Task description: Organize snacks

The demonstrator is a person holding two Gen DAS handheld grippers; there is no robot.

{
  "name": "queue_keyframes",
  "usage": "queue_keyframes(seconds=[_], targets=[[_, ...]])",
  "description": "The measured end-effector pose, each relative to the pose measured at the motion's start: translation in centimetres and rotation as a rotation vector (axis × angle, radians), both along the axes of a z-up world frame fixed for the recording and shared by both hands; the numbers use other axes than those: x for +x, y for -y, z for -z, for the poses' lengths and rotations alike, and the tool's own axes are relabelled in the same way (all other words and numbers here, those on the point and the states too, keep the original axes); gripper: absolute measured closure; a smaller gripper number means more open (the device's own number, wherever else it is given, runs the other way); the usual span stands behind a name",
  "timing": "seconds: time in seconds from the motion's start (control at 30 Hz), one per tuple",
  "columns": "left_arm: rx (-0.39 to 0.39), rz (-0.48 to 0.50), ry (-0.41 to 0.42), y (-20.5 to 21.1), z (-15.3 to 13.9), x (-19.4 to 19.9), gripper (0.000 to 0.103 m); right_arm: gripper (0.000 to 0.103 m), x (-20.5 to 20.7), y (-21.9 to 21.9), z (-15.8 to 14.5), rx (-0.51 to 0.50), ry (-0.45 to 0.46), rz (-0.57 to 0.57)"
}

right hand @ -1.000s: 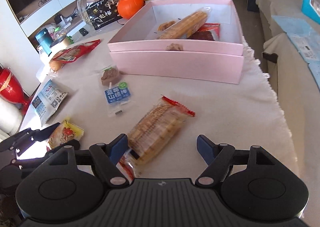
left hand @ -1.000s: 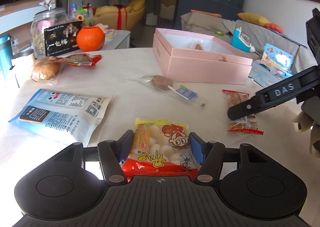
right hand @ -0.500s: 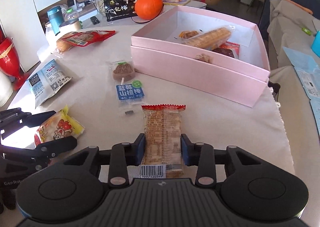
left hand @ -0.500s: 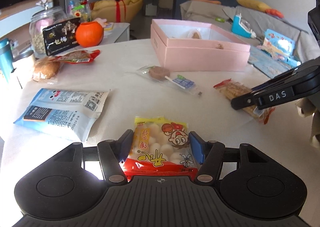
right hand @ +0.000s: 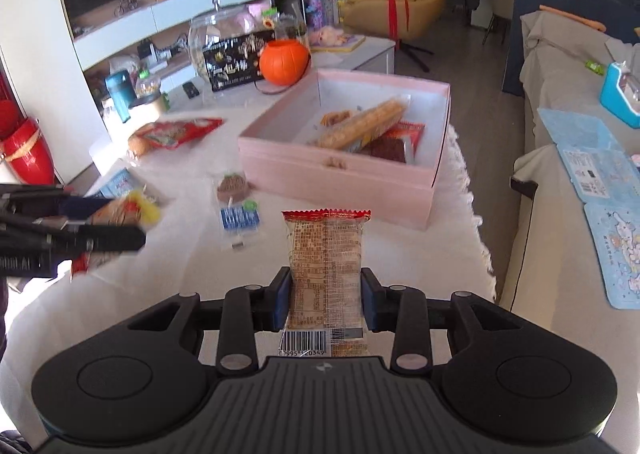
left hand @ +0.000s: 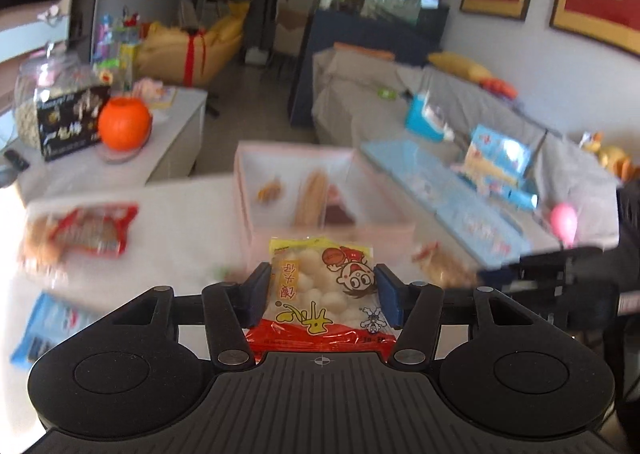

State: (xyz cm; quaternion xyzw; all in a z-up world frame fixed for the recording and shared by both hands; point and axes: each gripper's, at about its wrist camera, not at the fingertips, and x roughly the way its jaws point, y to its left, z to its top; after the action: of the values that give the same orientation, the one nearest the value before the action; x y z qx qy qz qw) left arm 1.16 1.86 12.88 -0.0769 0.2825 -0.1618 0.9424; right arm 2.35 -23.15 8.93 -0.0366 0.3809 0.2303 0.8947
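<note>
Held short of the pale pink rectangular cardboard box (right hand: 340, 174), above the white tablecloth (right hand: 400, 254): 2 snacks, 1 per gripper. Pinched a yellow-and-red plastic packet of white round sweets (left hand: 320, 254) in the left gripper (left hand: 323, 288), jaws closing on its sides. Clamped narrow around a clear-wrapped, red-edged biscuit packet (right hand: 326, 246) with the right gripper (right hand: 325, 294), packet pointing straight ahead toward the box's near wall.

Probably called for carrying both packets over that near wall, 1 at a time to keep the grippers apart. Best lowered onto the bare floor of the box beside the long golden wafer roll (right hand: 362, 124) already inside. Best released only once low inside, since light wrappers can slide or flip.

Differed from 1 second before: then lay on the cloth well short of the box, sweets packet flat between the left pads, biscuit packet askew between wide right jaws. Since gripped, straightened and lifted, with the box nearer in both views. Kept the same contents in the box.
</note>
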Motion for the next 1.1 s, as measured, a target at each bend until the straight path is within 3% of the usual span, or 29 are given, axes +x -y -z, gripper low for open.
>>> queue_keyframes(seconds=[0.1, 0.17, 0.2, 0.27, 0.33, 0.5, 0.67, 0.73, 0.83, 0.93, 1.1], targets=[[-0.123, 0.042, 0.065, 0.6, -3.5, 5.5, 0.041, 0.068, 0.5, 0.7, -2.9, 0.025, 0.076, 0.020], [-0.211, 0.016, 0.086, 0.8, -3.6, 9.7, 0.039, 0.068, 1.1, 0.9, -4.3, 0.032, 0.122, 0.047], [-0.193, -0.021, 0.079, 1.3, -2.7, 11.7, 0.039, 0.068, 1.5, 1.1, -4.8, 0.038, 0.135, 0.063], [-0.099, -0.042, -0.017, 2.6, -0.6, 15.4, 0.043, 0.068, 2.4, 1.4, -5.2, 0.056, 0.129, 0.097], [-0.146, -0.037, -0.021, 1.9, 0.9, 16.2, 0.043, 0.068, 3.2, 1.7, -5.2, 0.066, 0.109, 0.122], [-0.202, -0.088, -0.035, -2.3, 2.4, 13.9, 0.043, 0.068, 4.8, 2.1, -4.7, 0.046, 0.101, 0.148], [-0.182, -0.206, -0.063, -5.8, 2.0, 12.2, 0.043, 0.068, 9.9, -0.2, -7.2, 0.151, 0.140, 0.132], [-0.132, -0.259, -0.072, -7.4, 2.0, 10.7, 0.043, 0.046, 13.4, -2.7, -8.4, 0.123, 0.148, 0.130], [-0.036, -0.344, -0.081, -10.7, 2.6, 7.1, 0.043, 0.044, 16.4, -4.9, -8.3, 0.049, 0.122, 0.178], [0.000, -0.441, -0.157, -14.3, 4.6, 3.5, 0.043, 0.044, 14.5, -5.5, -6.8, 0.072, 0.109, 0.112], [-0.090, -0.558, -0.273, -19.0, 8.6, -1.6, 0.043, 0.044, 10.1, -7.1, -2.0, 0.060, 0.023, 0.018]])
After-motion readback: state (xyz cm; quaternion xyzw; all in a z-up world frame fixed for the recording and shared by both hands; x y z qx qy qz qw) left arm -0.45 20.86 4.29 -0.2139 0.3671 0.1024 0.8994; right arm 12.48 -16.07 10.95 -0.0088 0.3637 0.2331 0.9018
